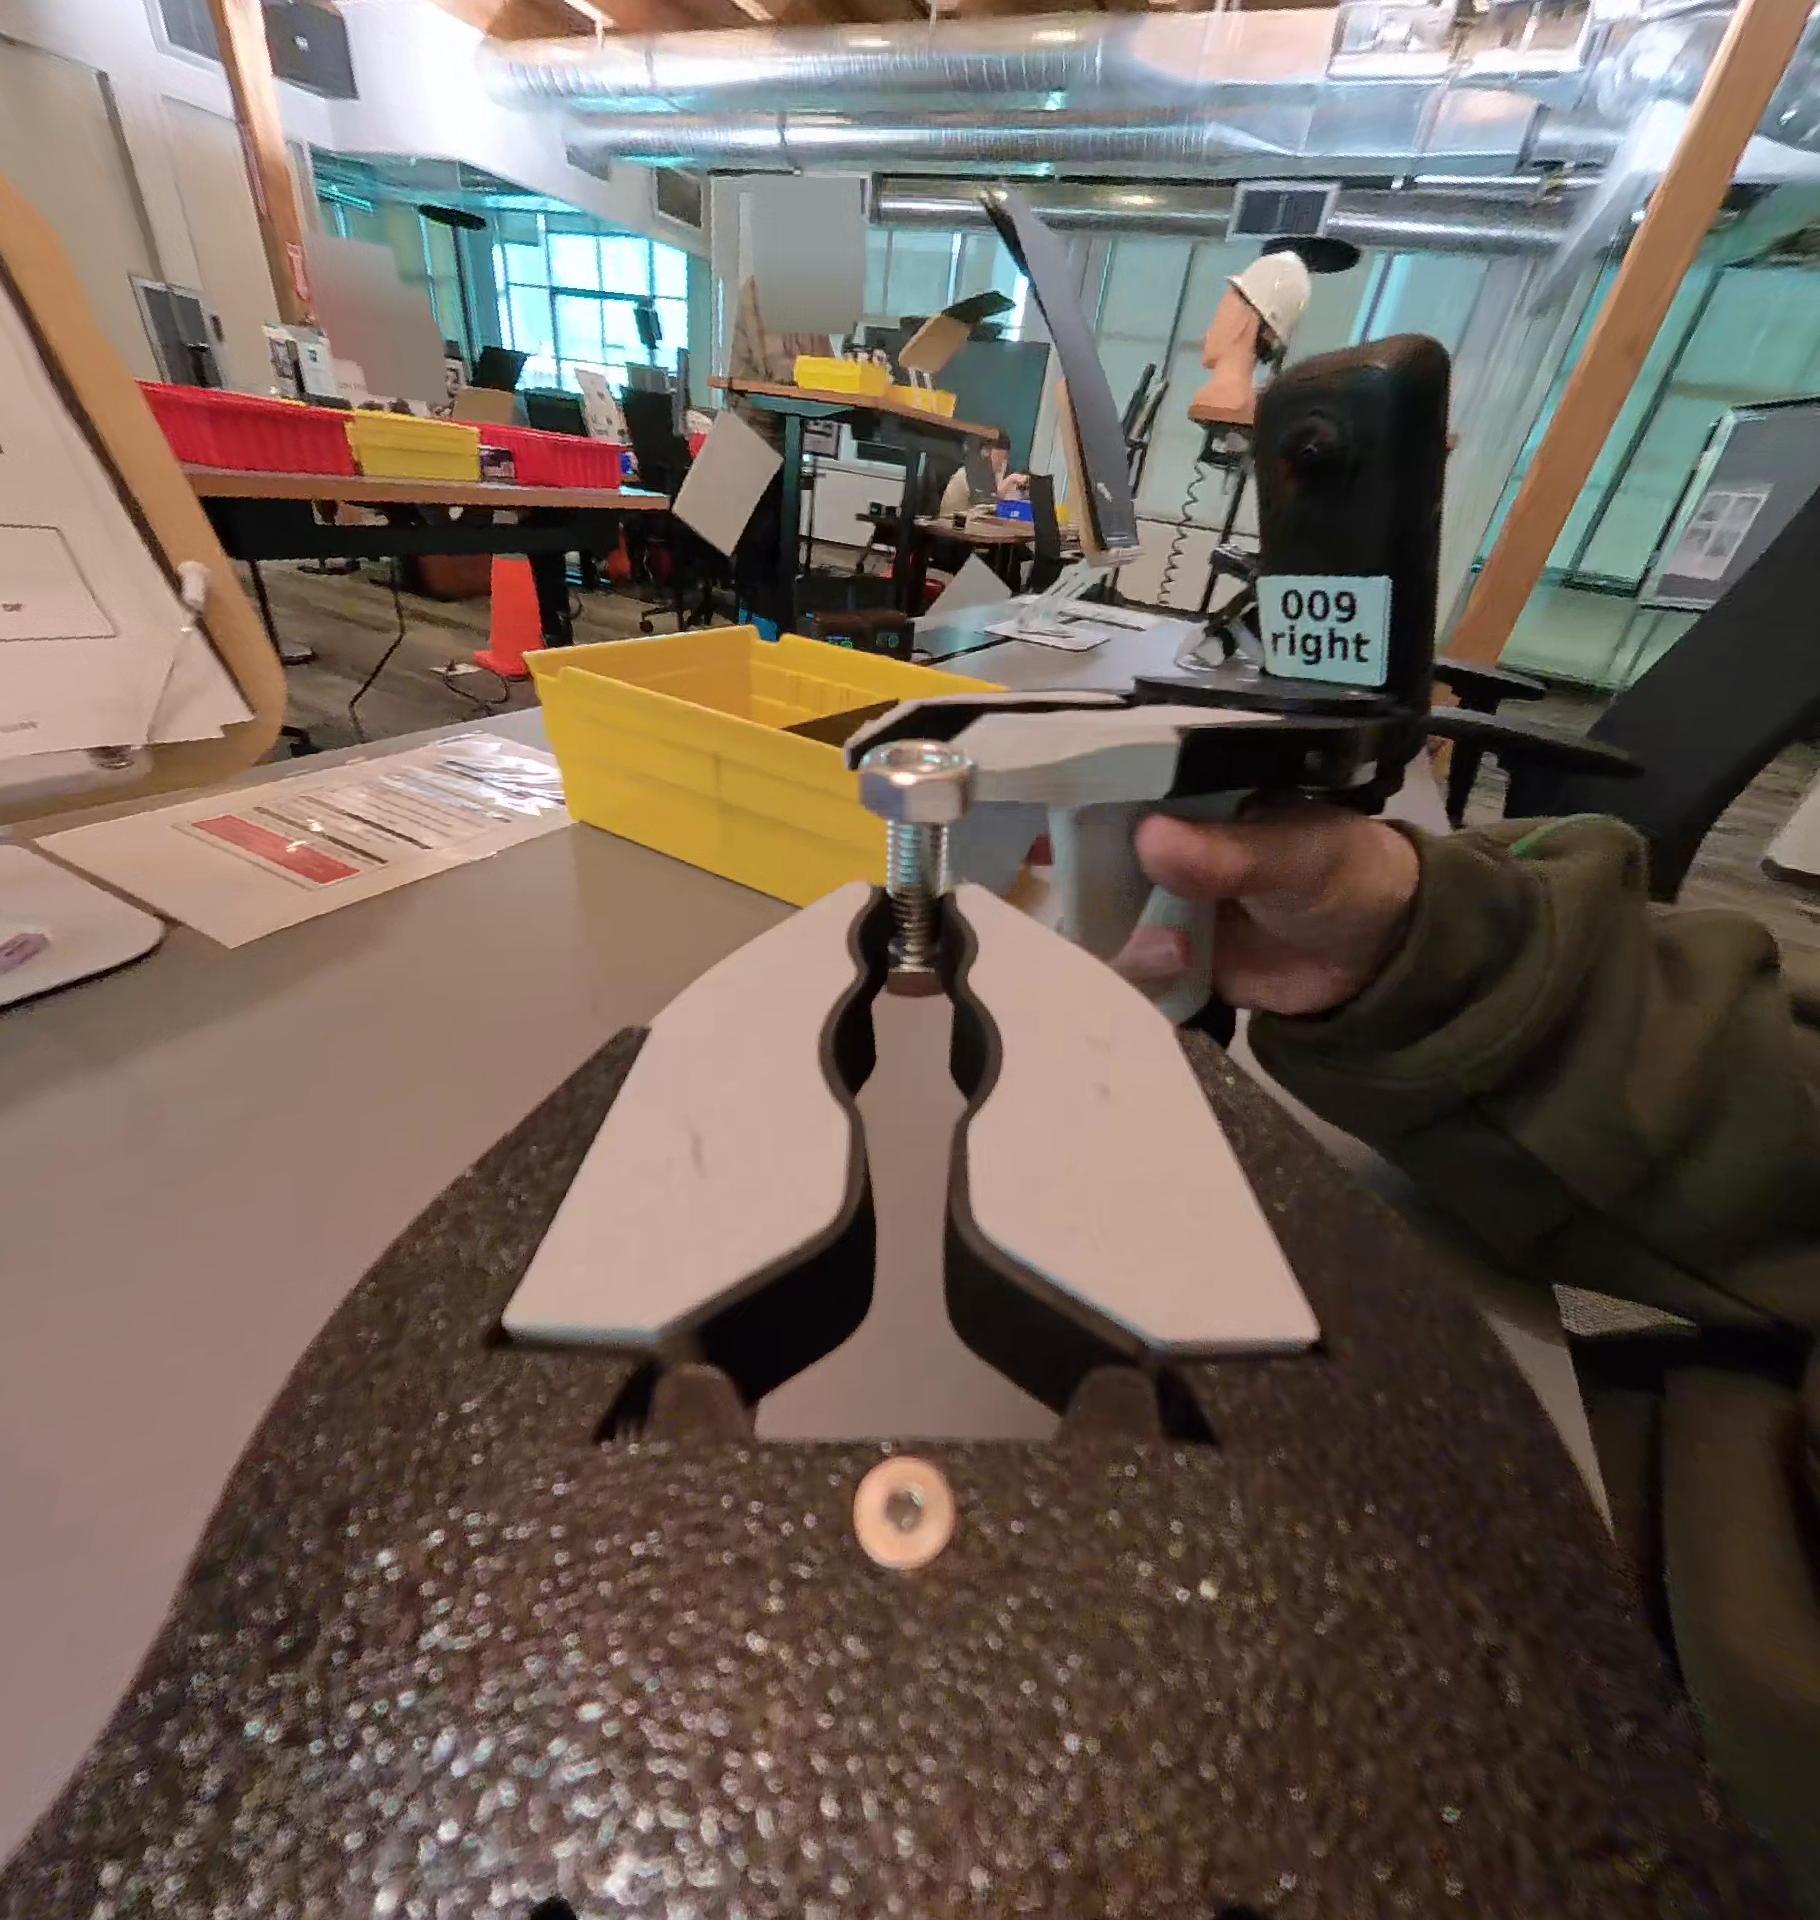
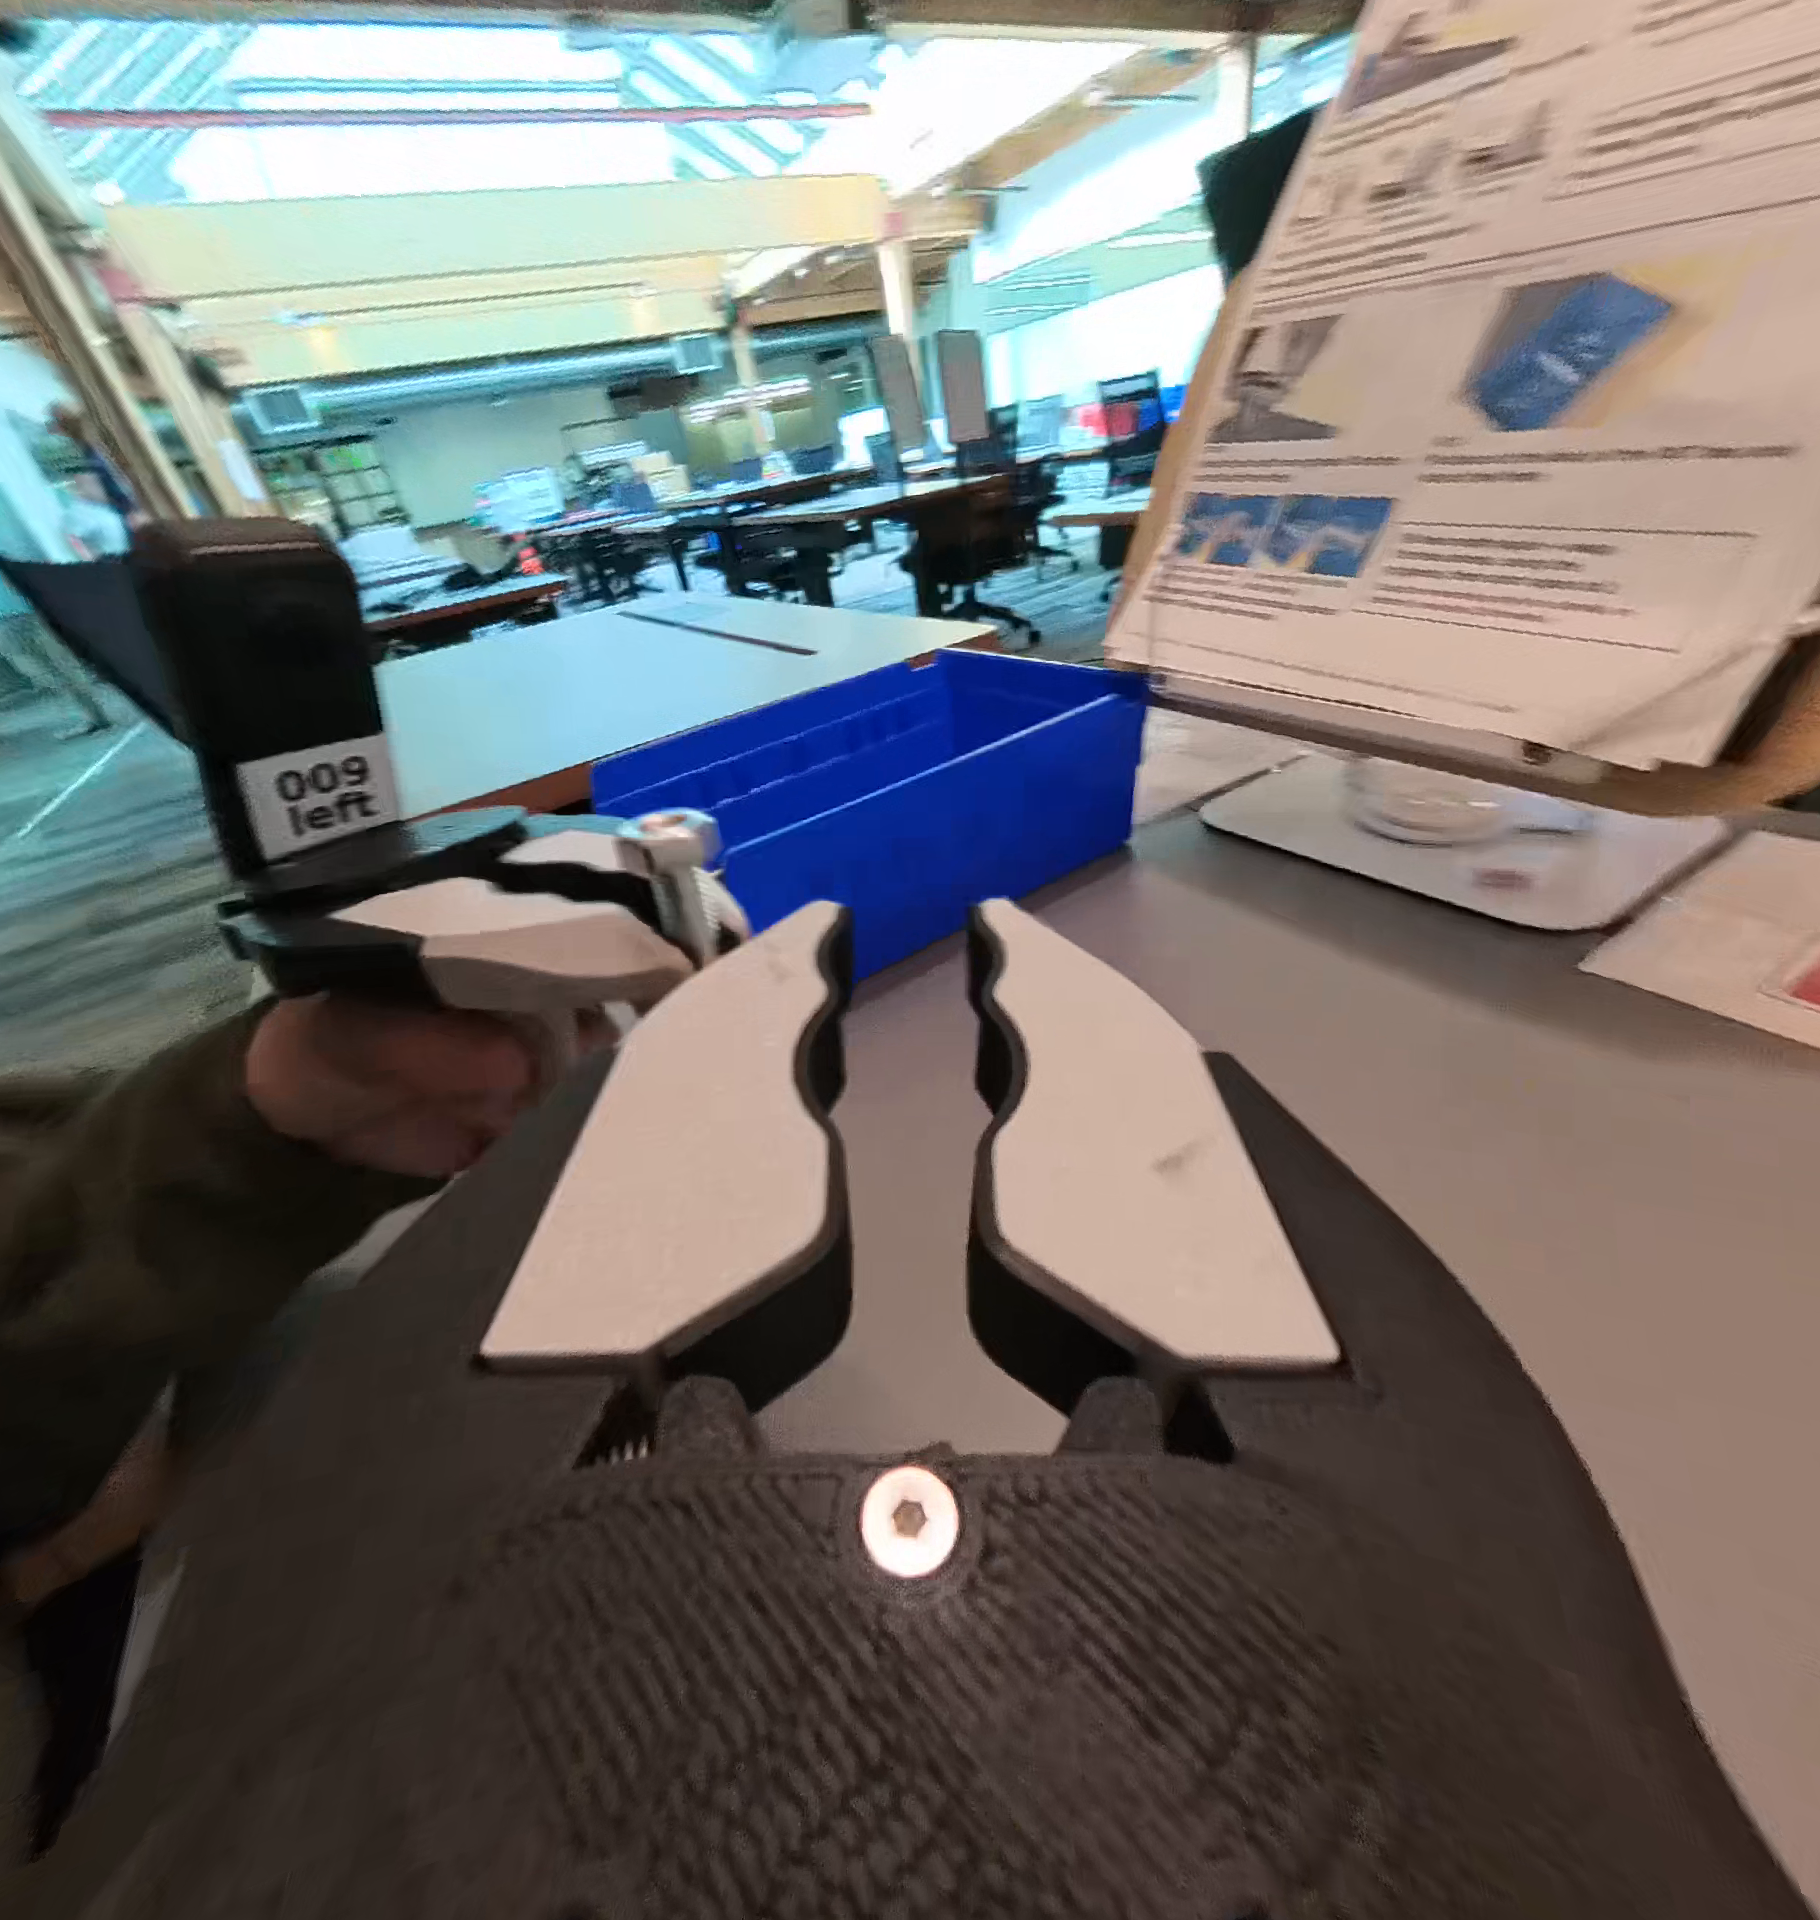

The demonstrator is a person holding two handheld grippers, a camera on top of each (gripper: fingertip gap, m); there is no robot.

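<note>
Left gripper [image 1: 911, 940] pinches upright bolt [image 1: 914, 790] by its threads. Right gripper [image 2: 906, 920] narrow-open, empty, just beside bolt head. Yellow bin [image 1: 677, 748] at table [image 1: 366, 1039] far edge.

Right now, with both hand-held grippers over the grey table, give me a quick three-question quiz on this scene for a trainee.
1. True or false: the left hand-held gripper grips the bolt by its threaded end, head up.
2. The bin beyond the right hand-held gripper in its own view is: A red, B blue, C green.
3. Fill in: the right hand-held gripper's jaws stand ____, with nothing between them.

Key: 1 true; 2 B; 3 open.
</note>
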